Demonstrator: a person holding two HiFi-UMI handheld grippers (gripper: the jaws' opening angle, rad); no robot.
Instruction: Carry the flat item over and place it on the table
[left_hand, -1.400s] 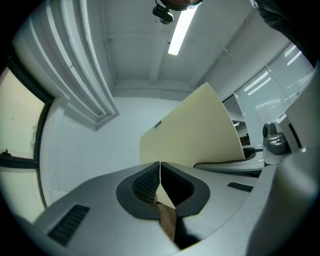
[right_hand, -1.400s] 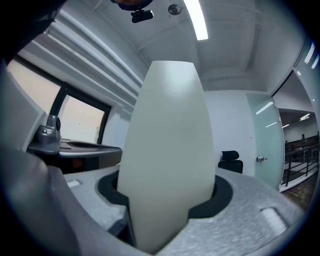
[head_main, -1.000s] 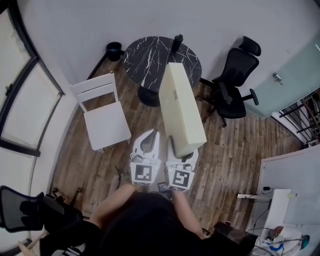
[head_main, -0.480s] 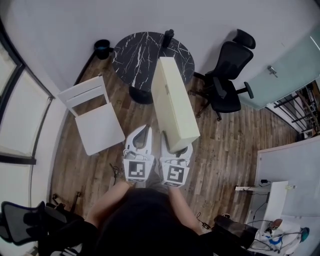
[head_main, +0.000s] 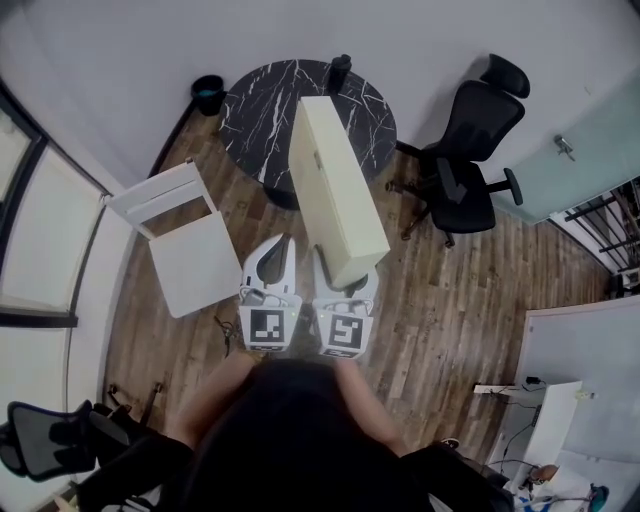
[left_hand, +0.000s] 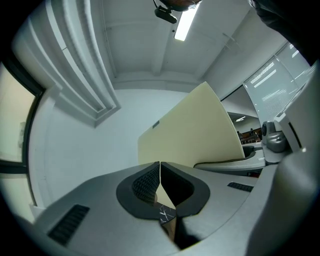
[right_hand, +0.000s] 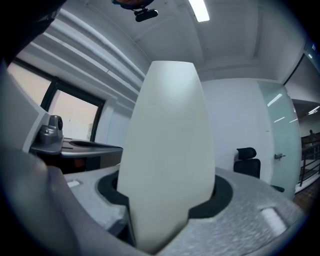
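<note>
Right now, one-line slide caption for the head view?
Right hand-held gripper clamps a long cream flat board aimed at the round black marble table; left hand-held gripper shut, empty.

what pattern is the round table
The round table is black with white marble veins, clearest in the head view.

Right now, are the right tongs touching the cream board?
Touching. The right gripper view shows the cream board wedged between the right tongs, with both jaws pressed against its sides.

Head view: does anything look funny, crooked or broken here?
Nothing spilled or broken. One oddity: the long cream panel sticks out, held at one end by the right gripper alone; the left gripper beside it is shut and empty.
</note>
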